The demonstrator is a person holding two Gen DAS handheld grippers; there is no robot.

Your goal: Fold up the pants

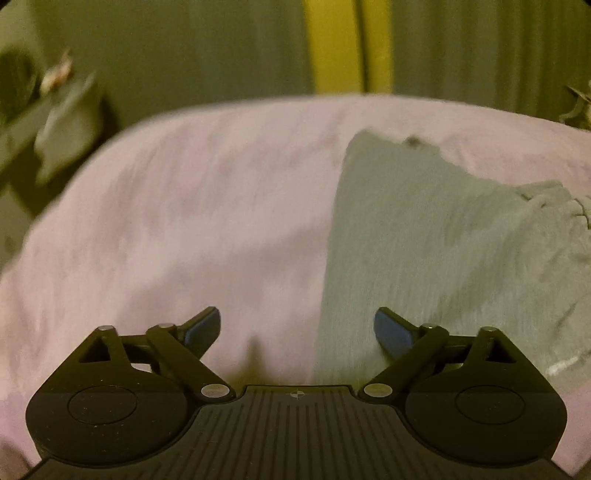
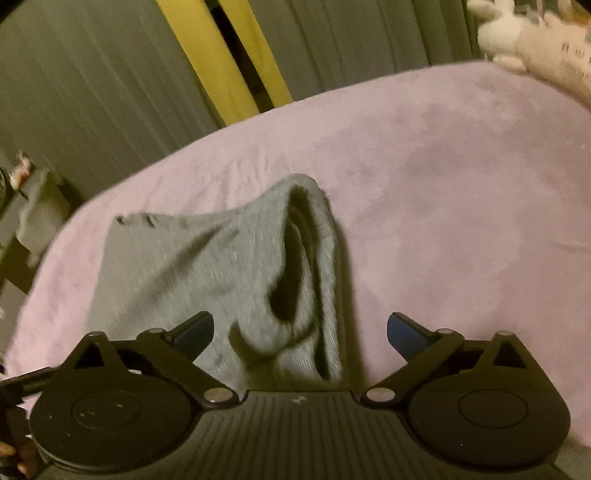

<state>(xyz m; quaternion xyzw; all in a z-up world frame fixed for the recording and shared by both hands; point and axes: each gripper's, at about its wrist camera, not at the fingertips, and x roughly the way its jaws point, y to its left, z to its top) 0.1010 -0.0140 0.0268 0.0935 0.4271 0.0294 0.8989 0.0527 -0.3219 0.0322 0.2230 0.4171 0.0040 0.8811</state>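
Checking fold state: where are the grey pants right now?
The grey pants lie on the pink bedsheet, centre-left in the right wrist view, right of centre in the left wrist view.

grey pants (image 2: 207, 266), pink bedspread (image 2: 461, 184), yellow slats (image 2: 207, 62)

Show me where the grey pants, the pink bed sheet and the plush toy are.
grey pants (image 2: 207, 266): right wrist view, flat folded middle.
pink bed sheet (image 1: 177, 221): left wrist view, bare part left of pants.
plush toy (image 2: 517, 33): right wrist view, white body, top right.
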